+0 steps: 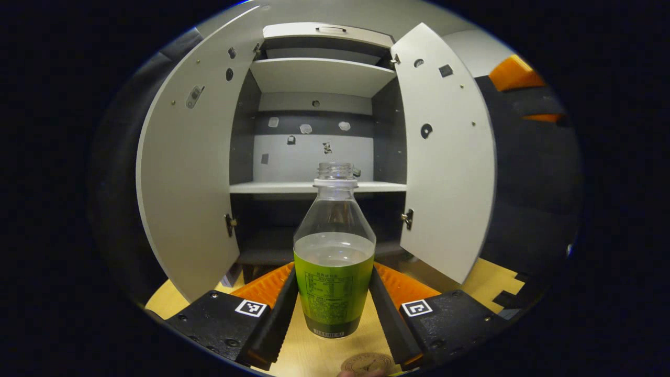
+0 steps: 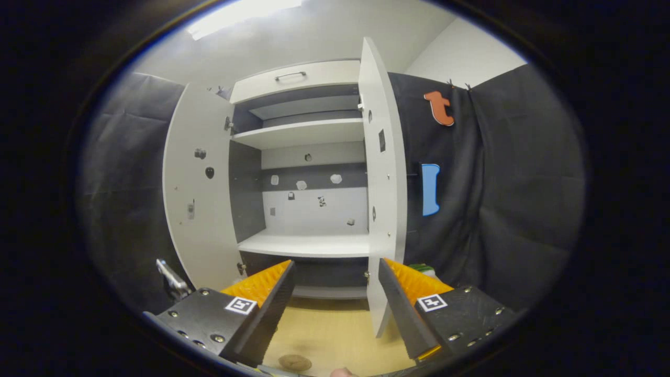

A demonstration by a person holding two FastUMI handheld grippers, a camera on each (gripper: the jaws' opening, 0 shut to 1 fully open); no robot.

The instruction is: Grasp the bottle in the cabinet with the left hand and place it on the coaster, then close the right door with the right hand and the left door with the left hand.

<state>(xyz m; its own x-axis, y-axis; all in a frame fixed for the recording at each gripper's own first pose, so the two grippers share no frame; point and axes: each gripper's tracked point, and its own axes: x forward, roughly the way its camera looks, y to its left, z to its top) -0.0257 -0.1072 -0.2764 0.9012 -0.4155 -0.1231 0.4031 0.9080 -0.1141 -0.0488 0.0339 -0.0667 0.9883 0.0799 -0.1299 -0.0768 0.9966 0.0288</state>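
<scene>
A clear uncapped bottle (image 1: 334, 272) with a green label and some clear liquid stands upright between the fingers of my left gripper (image 1: 333, 269). Both fingers press on its sides. Its base hangs just over the wooden table (image 1: 309, 356), a little beyond the round brown coaster (image 1: 366, 362). Behind it the white cabinet (image 1: 314, 187) has its left door (image 1: 183, 183) and right door (image 1: 450, 173) swung wide. In the right gripper view my right gripper (image 2: 335, 263) is open and holds nothing, in front of the cabinet (image 2: 309, 243). The right door (image 2: 384, 199) stands edge-on just beyond its right finger. The coaster (image 2: 294, 362) lies below.
The cabinet's shelves are bare. Black cloth walls flank the cabinet on both sides. A small metal part (image 2: 172, 283) shows at the lower left of the right gripper view, and something green (image 2: 421, 268) peeks out behind the right finger.
</scene>
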